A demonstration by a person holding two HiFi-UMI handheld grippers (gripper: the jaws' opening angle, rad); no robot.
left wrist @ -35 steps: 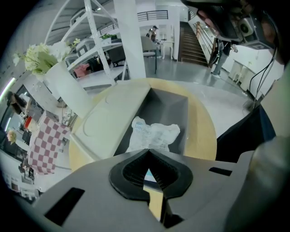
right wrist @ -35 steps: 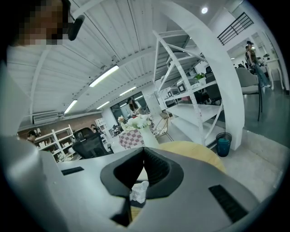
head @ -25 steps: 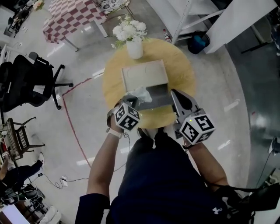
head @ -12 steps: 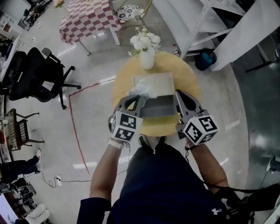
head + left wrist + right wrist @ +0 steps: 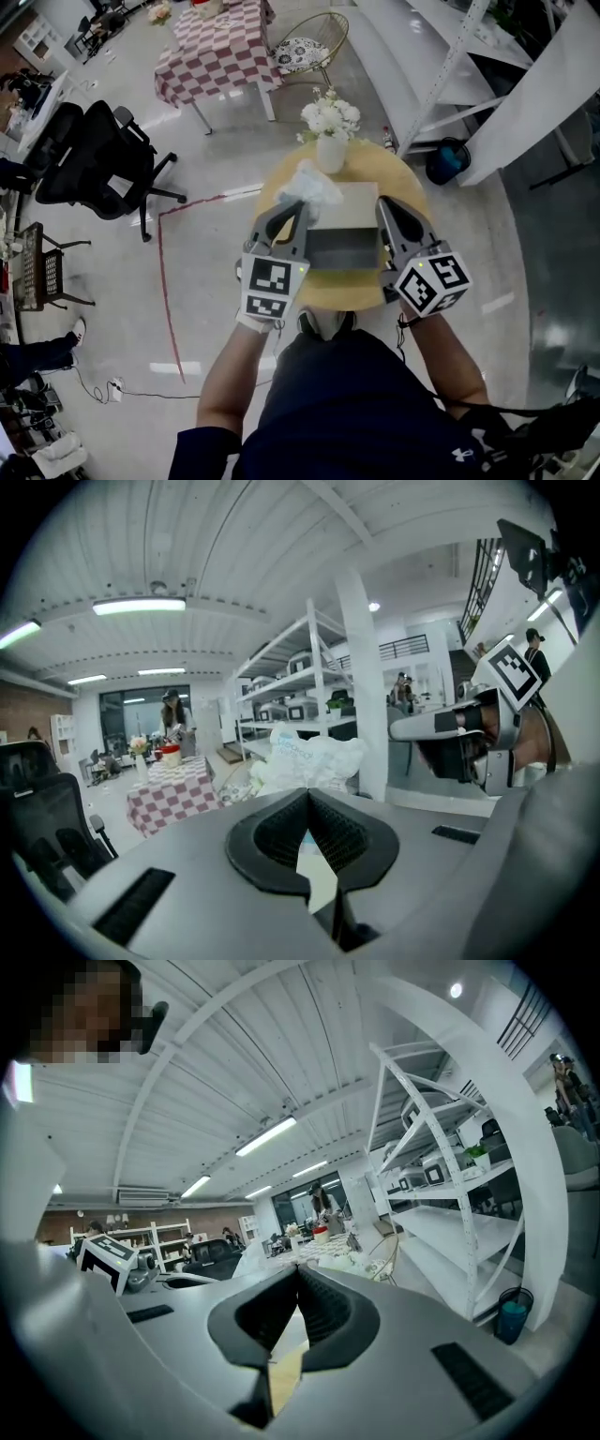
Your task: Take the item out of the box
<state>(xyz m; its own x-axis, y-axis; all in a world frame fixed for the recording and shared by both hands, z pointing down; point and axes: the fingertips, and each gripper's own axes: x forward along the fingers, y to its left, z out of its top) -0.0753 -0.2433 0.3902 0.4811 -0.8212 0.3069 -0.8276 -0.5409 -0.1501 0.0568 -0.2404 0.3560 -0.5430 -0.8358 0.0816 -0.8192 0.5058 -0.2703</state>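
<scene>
The white crinkled plastic packet (image 5: 309,183) is the item. It is up out of the box (image 5: 352,197), hanging by the box's far left corner, and in the head view no part of it seems to reach back inside. The left gripper (image 5: 289,211) has its claw pinched on the packet's lower fold. In the left gripper view a white and blue sliver sits between the pads, and the rest billows above them.

The right gripper (image 5: 386,208) lies along the box's right side. Its claw is pressed together on a pale strip that I take for that side's wall, so it is probably steadying the box on the round yellow table (image 5: 342,295).

The extraction looks nearly done. The grip is on thin film only, so the carry should be slow and level and should avoid jerks. The vase of white flowers (image 5: 330,141) stands just beyond the packet, so moving it left or toward the body is safer. The right claw should stay on the box until the packet is set down.
</scene>
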